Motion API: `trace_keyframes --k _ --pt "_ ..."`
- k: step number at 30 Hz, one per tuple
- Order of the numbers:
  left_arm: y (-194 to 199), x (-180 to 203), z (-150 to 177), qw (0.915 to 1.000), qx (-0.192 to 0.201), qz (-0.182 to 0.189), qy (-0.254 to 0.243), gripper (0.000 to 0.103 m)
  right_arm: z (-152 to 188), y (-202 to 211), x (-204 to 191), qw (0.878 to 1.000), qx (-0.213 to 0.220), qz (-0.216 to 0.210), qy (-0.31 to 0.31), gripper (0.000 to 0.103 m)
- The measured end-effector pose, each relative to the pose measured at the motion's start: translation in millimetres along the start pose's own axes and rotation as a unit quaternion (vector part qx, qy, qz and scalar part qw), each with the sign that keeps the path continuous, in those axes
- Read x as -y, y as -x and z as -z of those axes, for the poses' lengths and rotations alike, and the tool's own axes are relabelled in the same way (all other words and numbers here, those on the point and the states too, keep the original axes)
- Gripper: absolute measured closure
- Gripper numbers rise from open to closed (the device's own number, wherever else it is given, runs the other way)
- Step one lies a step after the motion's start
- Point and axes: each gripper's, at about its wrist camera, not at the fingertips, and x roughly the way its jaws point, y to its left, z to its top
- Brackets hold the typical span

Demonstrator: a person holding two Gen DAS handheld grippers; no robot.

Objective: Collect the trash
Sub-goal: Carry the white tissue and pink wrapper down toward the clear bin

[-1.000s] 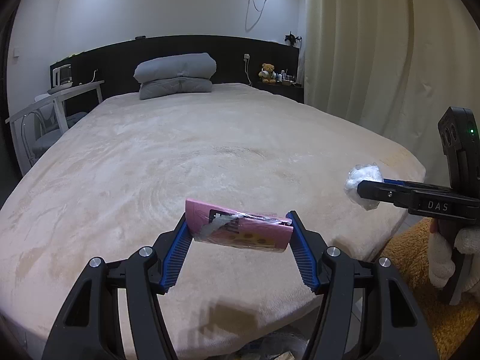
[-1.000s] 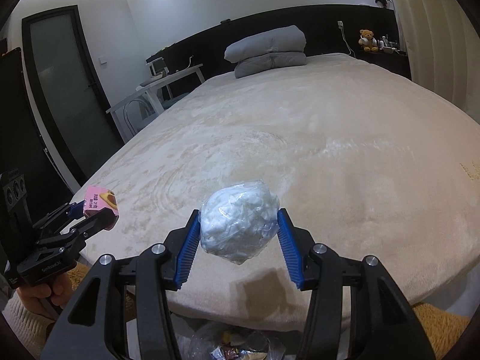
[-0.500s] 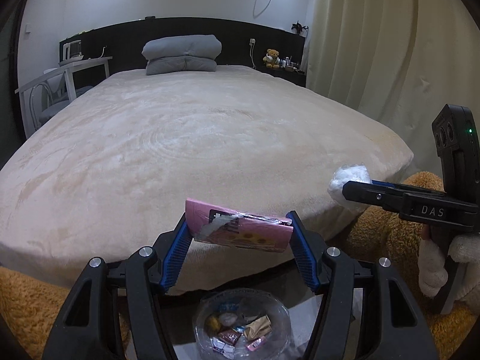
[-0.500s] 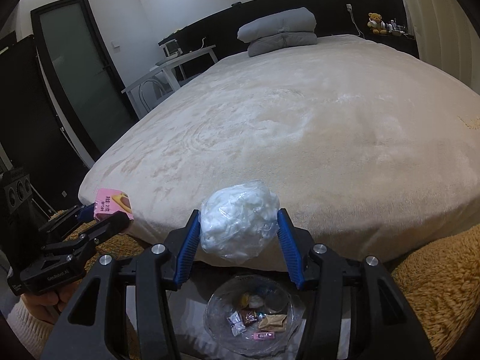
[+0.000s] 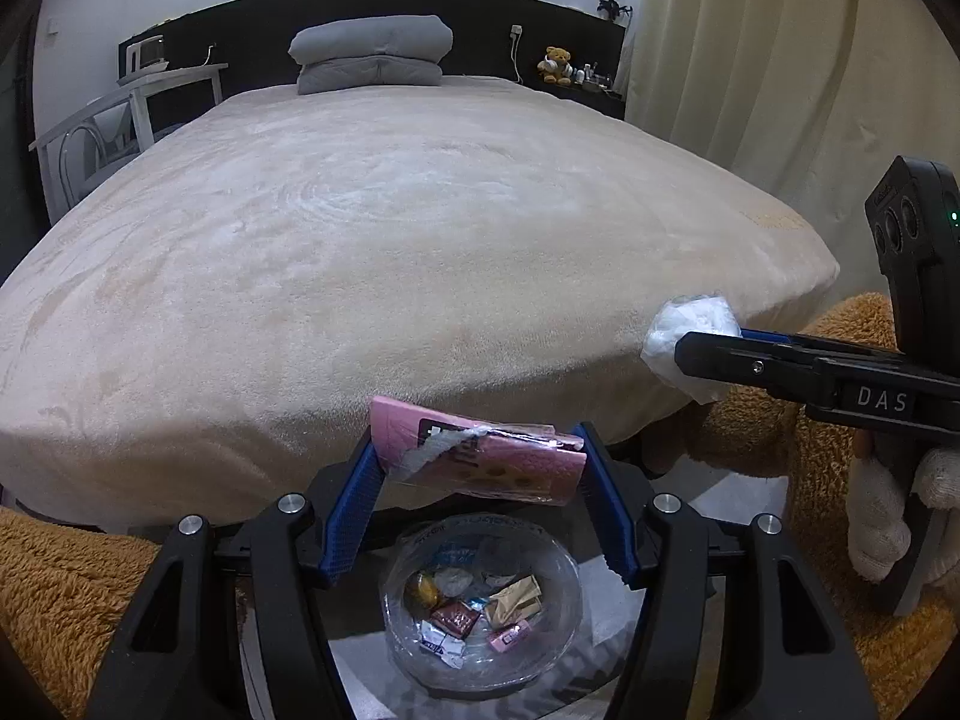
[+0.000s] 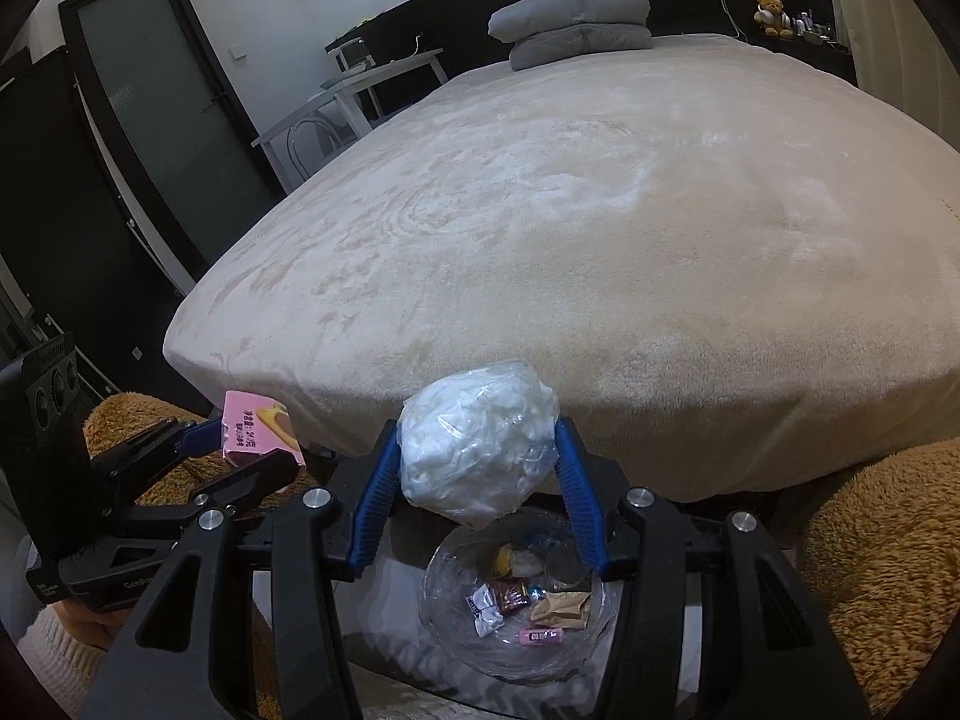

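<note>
- Left tool [image 5: 480, 468]: clamped on a pink wrapper [image 5: 480, 462]. The blue pads [image 5: 354, 510] press on both ends of the wrapper, which spans the gap crosswise with a torn clear flap on its left part.
- Right tool [image 6: 477, 468]: clamped on a ball of crumpled white plastic [image 6: 474, 444]. The ball fills the gap between the blue pads and bulges above and below them.
- In the left wrist view the right tool appears at the right edge, held by a hand in a white glove [image 5: 882, 510], with the white ball at its tip just beside the near right corner of the bed [image 5: 390, 228].
- In the right wrist view the left tool appears at the lower left, with the pink wrapper at its tip near the near left corner of the bed.
- Clear bin [image 5: 558, 576]: sits on the floor below both tools, in front of the near edge of the bed. It is lined with clear plastic and contains several small wrappers [image 5: 474, 606], among them brown, tan, white and pink pieces.
- Both held items hang above the bin; neither touches it.
- Brown shaggy rug [image 5: 66, 588]: lies on the floor to the left and right of the bin.
- Far end of the bed: two stacked grey pillows [image 5: 372, 54] against a dark headboard; a small teddy bear [image 5: 555, 65] stands to the right of them.
</note>
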Motion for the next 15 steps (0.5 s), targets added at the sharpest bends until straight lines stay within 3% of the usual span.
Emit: trace_keyframes --k 5,15 --pt "-10 2 4 0.9997 -0.023 0.000 0.000 0.041 8 -16 4 0.999 -0.050 0.004 -0.003 0.052" --pt "-47 0 17 0.9941 -0.108 -0.004 -0.003 0.041 20 -49 6 0.991 -0.130 -0.002 -0.019 0.052"
